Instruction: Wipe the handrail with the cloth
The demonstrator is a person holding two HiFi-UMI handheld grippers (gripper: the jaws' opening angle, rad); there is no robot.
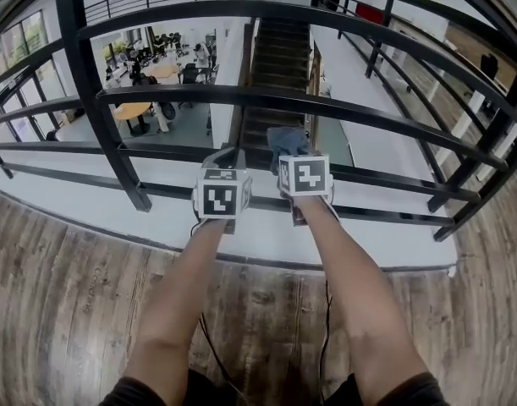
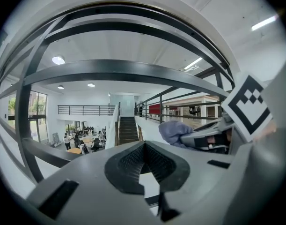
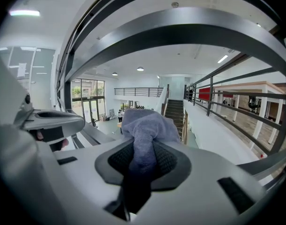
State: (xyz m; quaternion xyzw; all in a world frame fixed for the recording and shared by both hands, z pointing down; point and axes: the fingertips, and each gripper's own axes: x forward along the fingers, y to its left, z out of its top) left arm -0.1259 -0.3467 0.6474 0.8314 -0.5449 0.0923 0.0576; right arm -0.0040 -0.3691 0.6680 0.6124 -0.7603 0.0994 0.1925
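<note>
Standing on a wood floor (image 1: 72, 294) at a black handrail (image 1: 266, 8), a person reaches both bare forearms (image 1: 178, 294) forward so that the two grippers sit side by side, close to each other, at the lower bars near the middle of the span. The right gripper (image 1: 294, 154) has its fingers clamped on a blue-grey cloth (image 1: 285, 138). In the right gripper view the cloth (image 3: 145, 125) is pinched into a narrow neck between the dark ribbed pads of the right gripper (image 3: 143, 161), and it bunches into a loose wad just past the tips. That wad lies between two bars of the handrail, with a broad bar (image 3: 189, 29) arching over it. Whether the cloth touches a bar cannot be told. The left gripper (image 1: 229, 154) is just to the left of the cloth, and its fingers are together with nothing between them. In the left gripper view the pads of the left gripper (image 2: 143, 161) meet along a line, and the cloth (image 2: 173, 130) shows to their right, in front of the other gripper. Each gripper carries a cube (image 1: 222, 194) with black and white square markers, facing up towards the head. A thick post (image 1: 97, 91) of the handrail stands well to the left of both grippers. Beyond the bars a dark stairs (image 1: 279, 66) runs down to a lower level with tables and people, too small to make out.
</note>
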